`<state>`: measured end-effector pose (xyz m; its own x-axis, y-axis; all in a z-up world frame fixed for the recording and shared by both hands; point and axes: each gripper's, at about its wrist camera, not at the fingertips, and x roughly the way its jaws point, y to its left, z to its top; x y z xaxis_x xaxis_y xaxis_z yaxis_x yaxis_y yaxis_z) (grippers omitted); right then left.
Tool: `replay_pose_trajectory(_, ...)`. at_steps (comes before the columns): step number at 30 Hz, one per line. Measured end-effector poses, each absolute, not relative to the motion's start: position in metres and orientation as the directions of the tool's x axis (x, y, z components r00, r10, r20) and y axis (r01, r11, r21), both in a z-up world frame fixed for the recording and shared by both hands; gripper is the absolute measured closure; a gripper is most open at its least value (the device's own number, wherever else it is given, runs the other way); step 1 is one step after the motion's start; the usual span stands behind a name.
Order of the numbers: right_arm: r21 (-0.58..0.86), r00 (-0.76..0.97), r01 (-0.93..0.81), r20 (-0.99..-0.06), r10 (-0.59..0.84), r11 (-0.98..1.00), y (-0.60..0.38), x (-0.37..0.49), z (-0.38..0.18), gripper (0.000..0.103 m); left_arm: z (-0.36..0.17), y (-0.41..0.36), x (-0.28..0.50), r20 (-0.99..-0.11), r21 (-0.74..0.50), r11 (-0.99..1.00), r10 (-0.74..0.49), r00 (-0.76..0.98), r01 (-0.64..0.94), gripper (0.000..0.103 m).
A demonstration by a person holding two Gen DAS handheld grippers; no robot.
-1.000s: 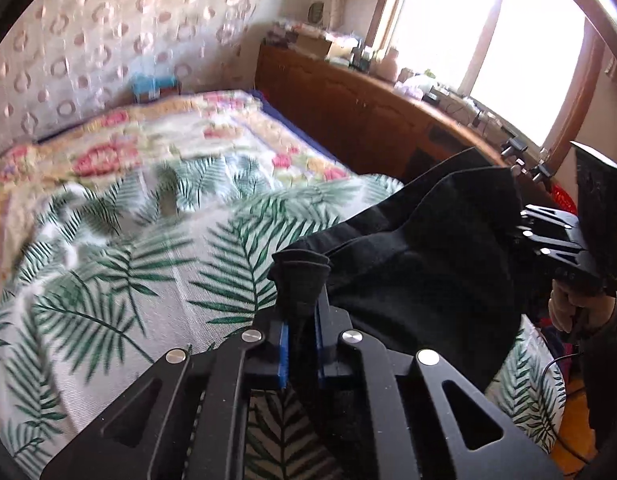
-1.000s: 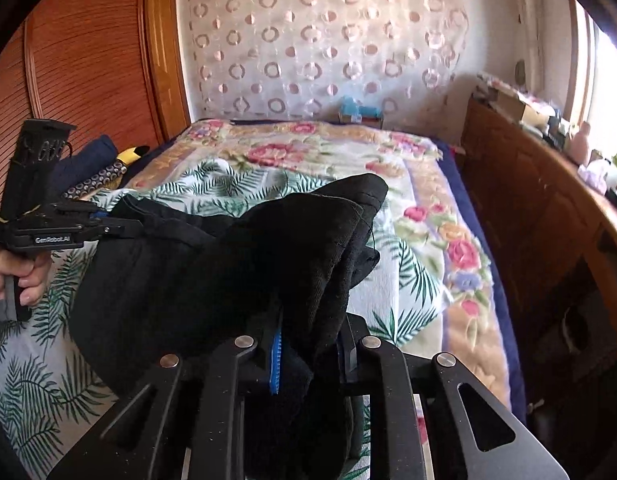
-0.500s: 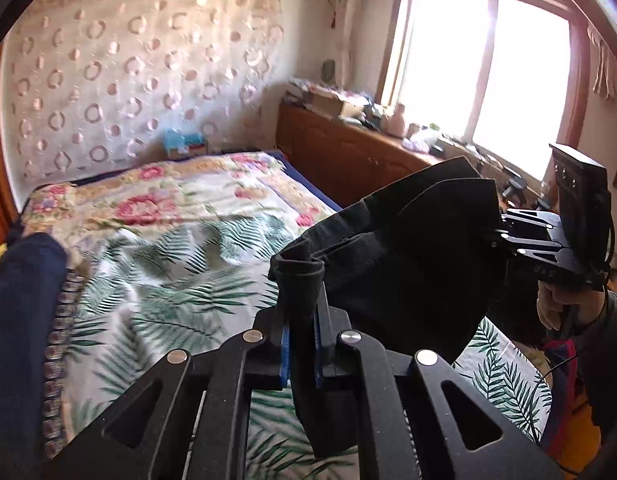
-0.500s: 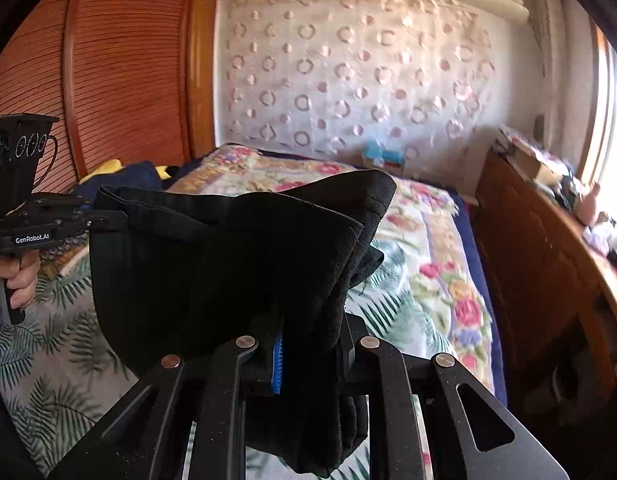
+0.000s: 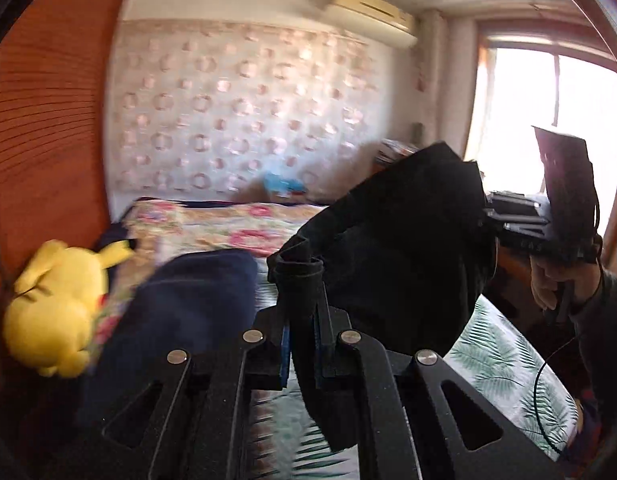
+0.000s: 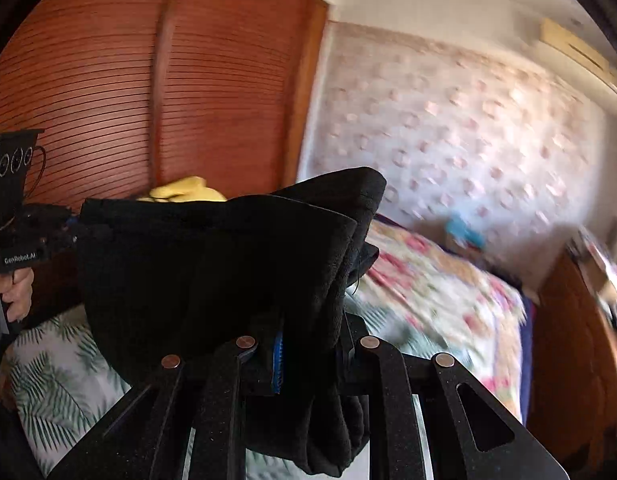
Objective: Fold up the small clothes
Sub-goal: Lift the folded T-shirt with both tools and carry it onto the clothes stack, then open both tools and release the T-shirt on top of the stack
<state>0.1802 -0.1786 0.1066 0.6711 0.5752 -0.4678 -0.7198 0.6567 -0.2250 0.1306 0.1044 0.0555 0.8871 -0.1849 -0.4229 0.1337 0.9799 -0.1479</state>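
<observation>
Since a second ago, the black garment [image 5: 396,248] has been lifted higher above the bed [image 5: 504,364], and both cameras have been swung to the left, so that the wooden wardrobe [image 6: 148,92] and a yellow plush toy [image 5: 52,300] are now seen, where before mostly the leaf-print cover was shown.

The garment is held in the air between the two grippers, clear of the bed. One edge of it is pinched in the left gripper [image 5: 302,320], whose jaws are closed on a bunched fold of the cloth. The other edge is clamped in the right gripper [image 6: 308,344], with thick cloth hanging down between its jaws. In the left view the right gripper is seen at the far right, carried by a hand [image 5: 548,284]. In the right view the left gripper [image 6: 70,228] is seen at the far left.

A dark blue pile [image 5: 176,312] is laid on the left side of the bed, just beside the toy.
</observation>
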Motion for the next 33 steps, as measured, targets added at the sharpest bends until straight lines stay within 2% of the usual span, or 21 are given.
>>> replay_pose_trajectory(5,-0.281,0.591,-0.802,-0.501,0.632,0.528,-0.085,0.226,0.114,0.085,0.031,0.162,0.119,-0.443,-0.194,0.981,-0.073,0.894,-0.016,0.094)
replay_pose_trajectory(8,-0.313,0.556,-0.829,-0.539,0.632,0.463,-0.026,0.255,0.106,0.085,0.006,0.191,0.121,-0.487,-0.220,0.971,-0.026,0.873,-0.094,0.094)
replay_pose_trajectory(14,-0.335,0.563,-0.820,-0.620,0.546,0.465,0.062,0.326,0.070,0.082,-0.030,0.213,0.131,-0.554,-0.227,0.961,0.008,0.833,-0.160,0.094)
replay_pose_trajectory(15,-0.342,0.580,-0.807,-0.615,0.534,0.482,0.068,0.333,0.068,0.078,-0.034,0.212,0.133,-0.563,-0.222,0.961,0.011,0.827,-0.164,0.094)
replay_pose_trajectory(16,-0.344,0.598,-0.792,-0.607,0.524,0.505,0.070,0.340,0.068,0.065,-0.036,0.215,0.131,-0.566,-0.219,0.961,0.015,0.824,-0.168,0.094)
replay_pose_trajectory(18,-0.320,0.622,-0.764,-0.594,0.510,0.559,0.075,0.350,0.071,0.048,-0.038,0.214,0.123,-0.571,-0.211,0.961,0.030,0.820,-0.181,0.094)
replay_pose_trajectory(22,-0.263,0.619,-0.759,-0.574,0.536,0.596,0.066,0.342,0.070,0.046,-0.039,0.215,0.119,-0.579,-0.201,0.959,0.046,0.814,-0.197,0.094)
replay_pose_trajectory(25,-0.212,0.612,-0.757,-0.562,0.556,0.619,0.047,0.330,0.062,0.046,-0.036,0.210,0.118,-0.576,-0.154,0.966,0.083,0.813,-0.208,0.084)
replay_pose_trajectory(27,-0.167,0.607,-0.749,-0.559,0.564,0.641,0.030,0.320,0.054,0.046,-0.032,0.207,0.114,-0.563,-0.137,0.971,0.087,0.822,-0.197,0.066)
replay_pose_trajectory(29,-0.133,0.601,-0.749,-0.549,0.581,0.650,0.016,0.307,0.044,0.046,-0.026,0.201,0.107,-0.542,-0.117,0.976,0.091,0.835,-0.182,0.059)
replay_pose_trajectory(31,-0.116,0.616,-0.733,-0.532,0.581,0.670,-0.014,0.276,0.040,0.046,-0.020,0.191,0.101,-0.533,-0.091,0.982,0.093,0.841,-0.166,0.043)
replay_pose_trajectory(32,-0.106,0.619,-0.728,-0.529,0.581,0.678,-0.024,0.263,0.040,0.046,-0.018,0.188,0.099,-0.527,-0.090,0.983,0.087,0.845,-0.158,0.024)
replay_pose_trajectory(33,-0.096,0.622,-0.721,-0.525,0.581,0.686,-0.031,0.255,0.036,0.046,-0.016,0.185,0.095,-0.515,-0.094,0.984,0.079,0.853,-0.148,0.016)
